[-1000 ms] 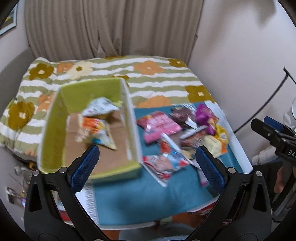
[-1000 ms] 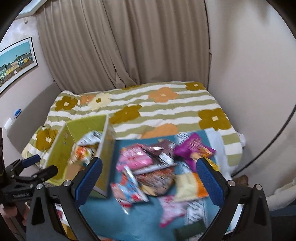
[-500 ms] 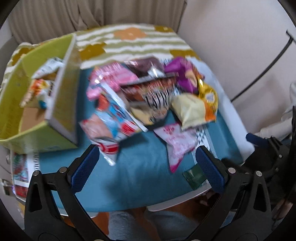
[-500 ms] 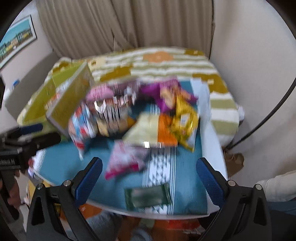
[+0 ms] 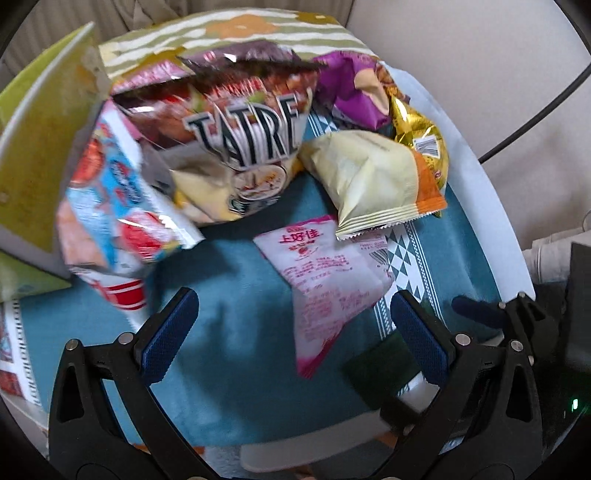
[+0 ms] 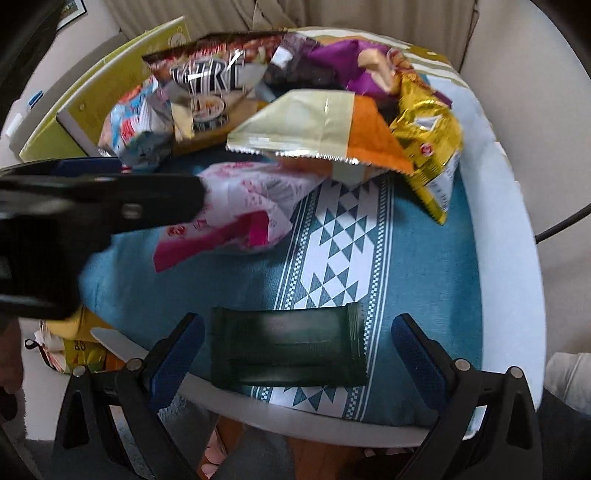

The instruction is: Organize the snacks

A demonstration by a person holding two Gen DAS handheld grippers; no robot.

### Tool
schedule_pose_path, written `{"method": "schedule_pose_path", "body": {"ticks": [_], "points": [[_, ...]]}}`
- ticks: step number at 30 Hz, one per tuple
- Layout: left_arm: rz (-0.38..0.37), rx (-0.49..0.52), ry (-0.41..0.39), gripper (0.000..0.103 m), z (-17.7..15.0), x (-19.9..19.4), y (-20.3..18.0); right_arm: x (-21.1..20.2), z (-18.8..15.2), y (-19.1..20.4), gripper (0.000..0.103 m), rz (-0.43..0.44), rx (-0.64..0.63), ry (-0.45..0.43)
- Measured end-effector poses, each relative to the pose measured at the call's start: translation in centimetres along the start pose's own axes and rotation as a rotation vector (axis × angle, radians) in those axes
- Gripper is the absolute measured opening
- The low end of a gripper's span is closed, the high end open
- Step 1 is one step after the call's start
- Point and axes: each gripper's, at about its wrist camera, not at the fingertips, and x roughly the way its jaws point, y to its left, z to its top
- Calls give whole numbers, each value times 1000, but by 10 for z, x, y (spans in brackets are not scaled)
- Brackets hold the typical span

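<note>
- Right claw (image 6: 295, 354), spread wide, frames the dark green packet (image 6: 288, 349) at the worktop's (image 6: 506, 258) near edge.
- Left claw (image 5: 291, 332), released, hovers by the pink sachet (image 5: 325, 273).
- Packet probably light, crinkly: pinch its flat middle.

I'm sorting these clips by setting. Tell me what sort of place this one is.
Most likely a bedroom at home. A bed with a flower-and-stripe cover lies just behind the small white table, closed beige curtains hang behind it, and snack packets sit heaped beside a green box.
</note>
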Motion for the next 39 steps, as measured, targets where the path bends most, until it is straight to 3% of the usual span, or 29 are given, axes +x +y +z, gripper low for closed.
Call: {"method": "schedule_pose_path", "body": {"ticks": [13,16,17,18,22,34,36,39], "points": [[-25,-47,17,102,11,40,-14,17,-16,0,101,-7,-28,29],[-53,-62,37,80,7,49,-8,18,-18,1,101,-7,-29,29],[-46,-58,37,77,8,50,-7,19,-18,1,101,-10,-32,30],[-30,-44,37,68,8,50,-8,22,-16,9,101,-11,-32,30],[-26,-25,32,58,8,49,-8,27,-15,10,101,-9,-33,33],[-7,-45,66,55,-1,39,26,28,-9,3,100,-1,-28,38],[-4,-45,70,55,-5,38,31,26,-10,1,97,-3,-25,36],[-3,-47,73,55,-9,37,36,25,-9,3,84,-27,-46,29]]}}
